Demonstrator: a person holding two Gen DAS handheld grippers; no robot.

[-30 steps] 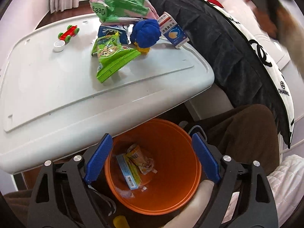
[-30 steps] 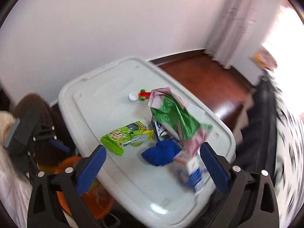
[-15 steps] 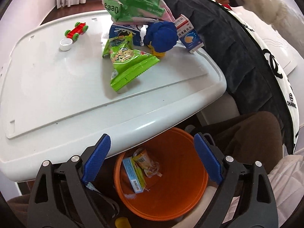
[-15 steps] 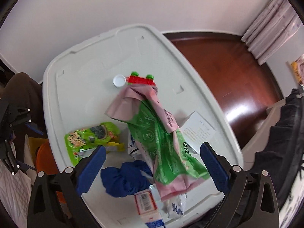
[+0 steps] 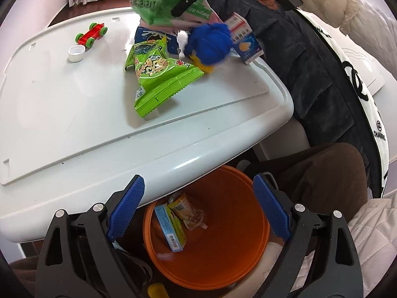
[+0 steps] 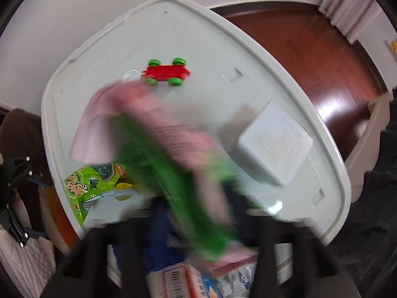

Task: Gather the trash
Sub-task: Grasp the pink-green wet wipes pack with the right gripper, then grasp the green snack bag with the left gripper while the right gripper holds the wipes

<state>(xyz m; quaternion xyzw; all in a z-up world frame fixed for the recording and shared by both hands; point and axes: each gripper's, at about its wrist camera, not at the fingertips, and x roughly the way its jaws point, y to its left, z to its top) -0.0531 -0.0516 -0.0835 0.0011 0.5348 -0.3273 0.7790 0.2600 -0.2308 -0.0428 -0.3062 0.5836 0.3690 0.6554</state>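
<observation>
My left gripper (image 5: 198,207) hangs open over the orange bin (image 5: 228,236), nothing between its blue pads; a small box (image 5: 171,226) and a pouch (image 5: 186,211) lie inside. On the white table (image 5: 74,111) sit a pink and green bag (image 5: 153,5), a green snack bag (image 5: 158,74), a blue cloth lump (image 5: 211,42) and a drink carton (image 5: 245,39). My right gripper (image 6: 198,243) points down over the pink and green bag (image 6: 158,149), jaws closing on it. Bag and fingers (image 6: 134,243) are smeared by motion.
A red toy car (image 6: 166,72) and a white bottle cap (image 6: 131,75) lie at the table's far side, a white box (image 6: 275,144) to the right. A person's brown-trousered legs (image 5: 322,178) flank the bin. Dark bedding (image 5: 310,62) borders the table.
The right gripper dropped toward the table until it stood above the pink and green bag, and its wide jaws came in around it. The left gripper stays open over the bin.
</observation>
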